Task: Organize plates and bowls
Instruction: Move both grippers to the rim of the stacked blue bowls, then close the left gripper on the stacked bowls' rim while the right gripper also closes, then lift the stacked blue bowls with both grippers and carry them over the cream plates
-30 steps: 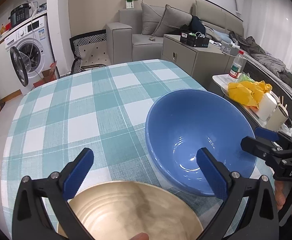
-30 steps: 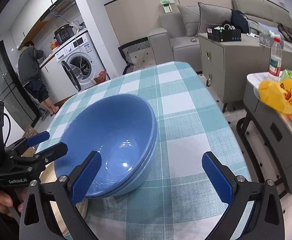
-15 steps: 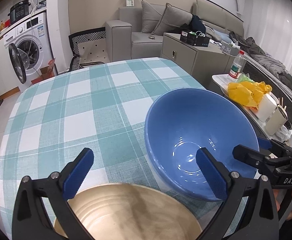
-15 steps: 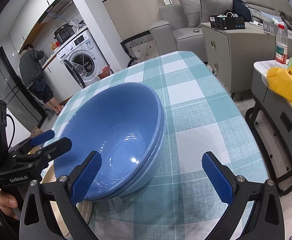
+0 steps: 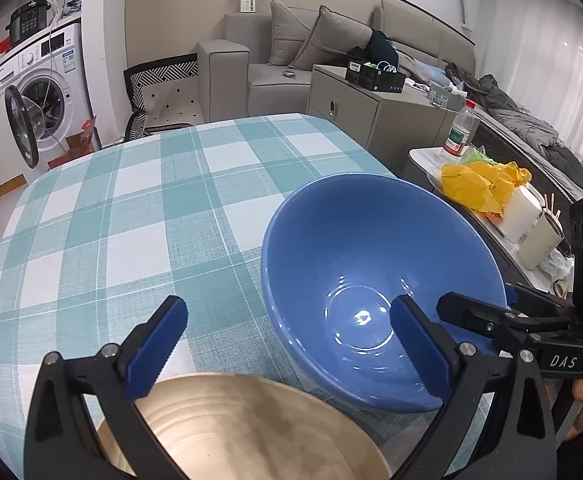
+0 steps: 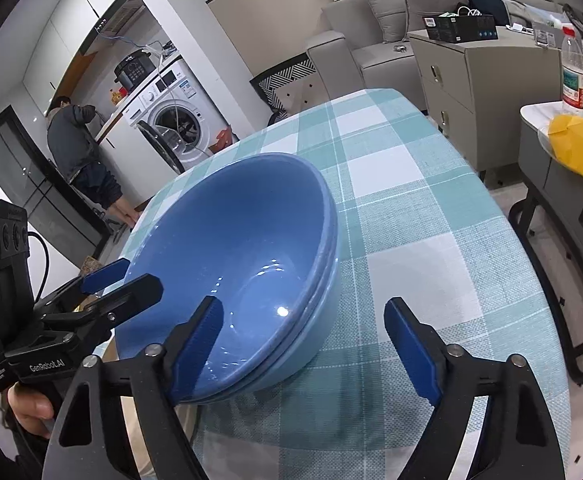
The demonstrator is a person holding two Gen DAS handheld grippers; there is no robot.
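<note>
A stack of blue bowls [image 5: 371, 280] [image 6: 243, 256] sits on the teal checked tablecloth [image 5: 131, 220], tilted. A beige plate [image 5: 243, 428] lies at the near edge, just under my left gripper [image 5: 287, 348]. The left gripper is open and empty, its right finger over the bowl's near rim. My right gripper [image 6: 303, 344] is open and empty; its left finger is inside the bowl's near rim and its right finger is outside, over the cloth. Each gripper shows in the other's view [image 5: 531, 328] [image 6: 71, 312].
The tablecloth [image 6: 411, 220] runs to a rounded far edge. A side table [image 5: 487, 204] with a yellow bag, a bottle and cups stands to the right. A grey cabinet, a sofa and a washing machine [image 5: 39, 96] stand beyond. A person [image 6: 79, 160] stands by the machine.
Both grippers have moved closer to the blue bowls. The right gripper's left finger now sits inside the bowl's rim. Both stay open.
</note>
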